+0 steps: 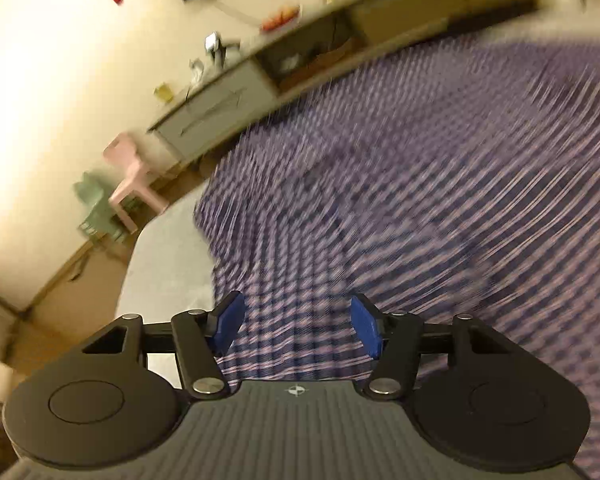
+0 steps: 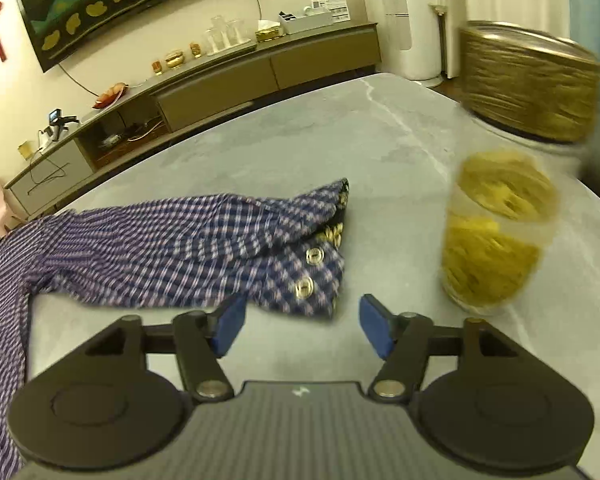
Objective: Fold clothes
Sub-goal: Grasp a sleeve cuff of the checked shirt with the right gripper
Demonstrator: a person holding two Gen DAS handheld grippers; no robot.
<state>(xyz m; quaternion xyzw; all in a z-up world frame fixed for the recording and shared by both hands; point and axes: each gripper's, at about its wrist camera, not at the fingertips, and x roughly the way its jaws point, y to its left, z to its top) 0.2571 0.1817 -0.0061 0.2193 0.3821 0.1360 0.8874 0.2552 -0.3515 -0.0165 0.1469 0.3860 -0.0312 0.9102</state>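
Note:
A purple and white checked shirt [image 1: 400, 184] lies spread over the grey table [image 1: 168, 264], blurred in the left wrist view. My left gripper [image 1: 298, 326] hangs above the shirt's body near its left edge, jaws open, nothing between the blue pads [image 1: 230, 324]. In the right wrist view a sleeve [image 2: 172, 248] stretches across the grey table [image 2: 320, 148] and ends in a cuff [image 2: 312, 276] with two metal buttons. My right gripper [image 2: 302, 330] hovers just short of that cuff, jaws open and apart from the cloth.
A clear jar of yellow contents [image 2: 496, 232] stands on the table right of the cuff. A round woven container [image 2: 532, 84] sits at the far right corner. A low cabinet [image 2: 220, 88] lines the wall; small pink and green chairs [image 1: 132, 184] stand on the floor.

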